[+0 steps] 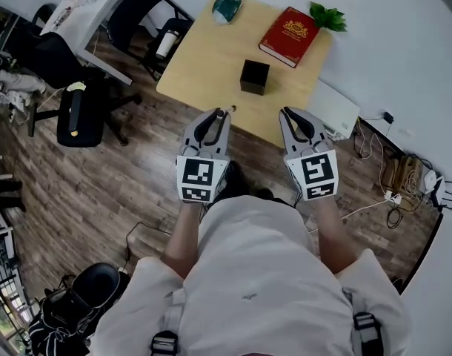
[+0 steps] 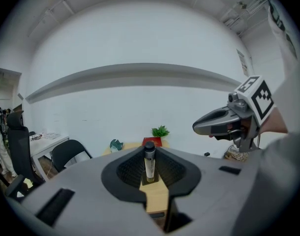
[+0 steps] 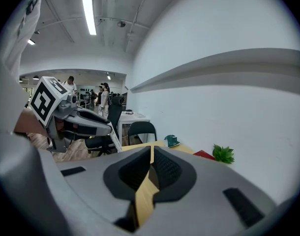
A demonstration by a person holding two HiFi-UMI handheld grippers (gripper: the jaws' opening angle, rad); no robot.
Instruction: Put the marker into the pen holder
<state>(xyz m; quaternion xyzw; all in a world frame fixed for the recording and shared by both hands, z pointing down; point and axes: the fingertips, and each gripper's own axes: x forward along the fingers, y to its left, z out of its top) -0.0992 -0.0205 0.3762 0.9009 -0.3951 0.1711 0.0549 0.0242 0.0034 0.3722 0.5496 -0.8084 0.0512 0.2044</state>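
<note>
The black cube pen holder (image 1: 254,77) stands on the light wooden table (image 1: 211,58), near its front edge. My left gripper (image 1: 221,115) hovers just short of that edge, below and left of the holder, shut on the marker (image 2: 149,160). The marker has a grey body and a dark cap, and it stands upright between the jaws of my left gripper (image 2: 149,167). My right gripper (image 1: 286,113) is level with it to the right, jaws together and empty. The right gripper view shows the pads of my right gripper (image 3: 151,155) meeting with only table visible behind.
A red book (image 1: 288,35), a green plant (image 1: 327,17) and a teal object (image 1: 227,7) lie at the table's far side. Black office chairs (image 1: 148,21) and a white desk (image 1: 89,13) stand to the left. Cables and a power strip (image 1: 393,191) lie on the floor at right.
</note>
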